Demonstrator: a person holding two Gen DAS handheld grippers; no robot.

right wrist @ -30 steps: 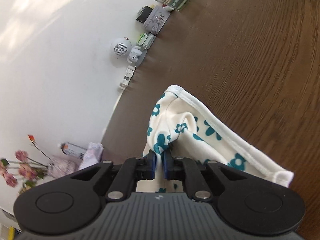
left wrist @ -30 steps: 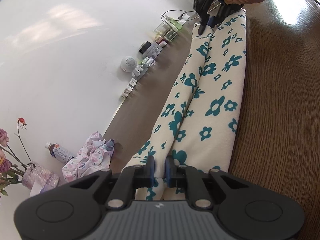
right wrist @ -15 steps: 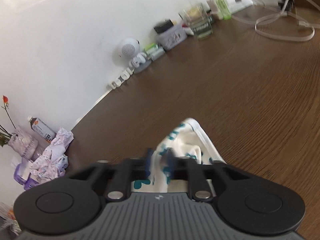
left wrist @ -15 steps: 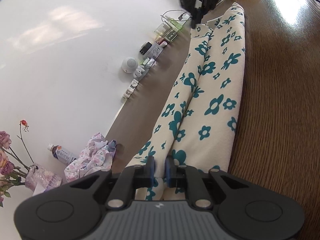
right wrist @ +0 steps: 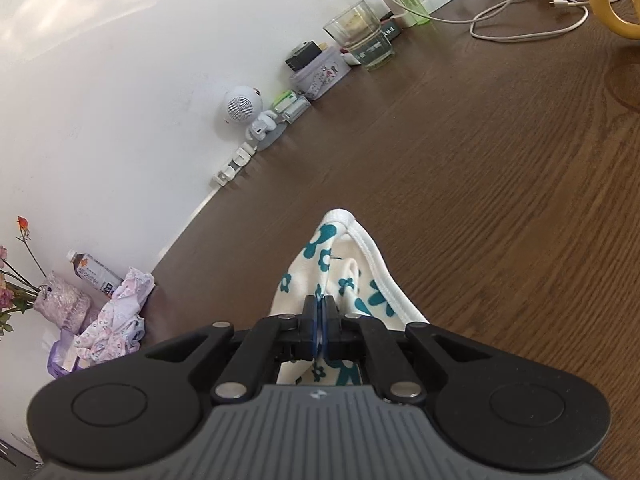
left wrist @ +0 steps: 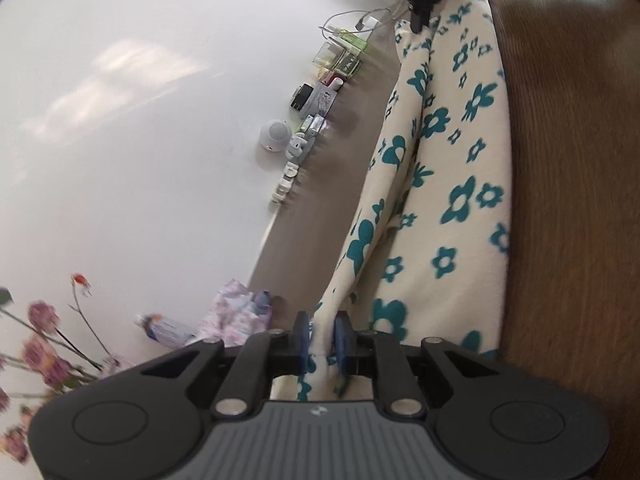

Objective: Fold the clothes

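A cream garment with teal flowers (left wrist: 444, 184) stretches in a long band away from my left gripper (left wrist: 322, 330), which is shut on its near end. At the far top of the left wrist view, the right gripper (left wrist: 418, 20) pinches the other end. In the right wrist view my right gripper (right wrist: 320, 312) is shut on a hemmed corner of the same garment (right wrist: 348, 264), which pokes out above the wooden table (right wrist: 500, 168). The cloth hangs taut between both grippers, lifted off the table.
Along the white wall stand a round white speaker (right wrist: 240, 105), a glass container (right wrist: 362, 40), small boxes and white cables (right wrist: 520, 12). A crumpled pink floral cloth (right wrist: 116, 316), a bottle (right wrist: 94, 272) and flowers (left wrist: 44, 344) sit at the left. A yellow object (right wrist: 612, 4) is at far right.
The right gripper has swung up and away with its corner, so its view now tilts toward the wall items. The garment is pulled longer and tauter; the left gripper shifted slightly, still holding.
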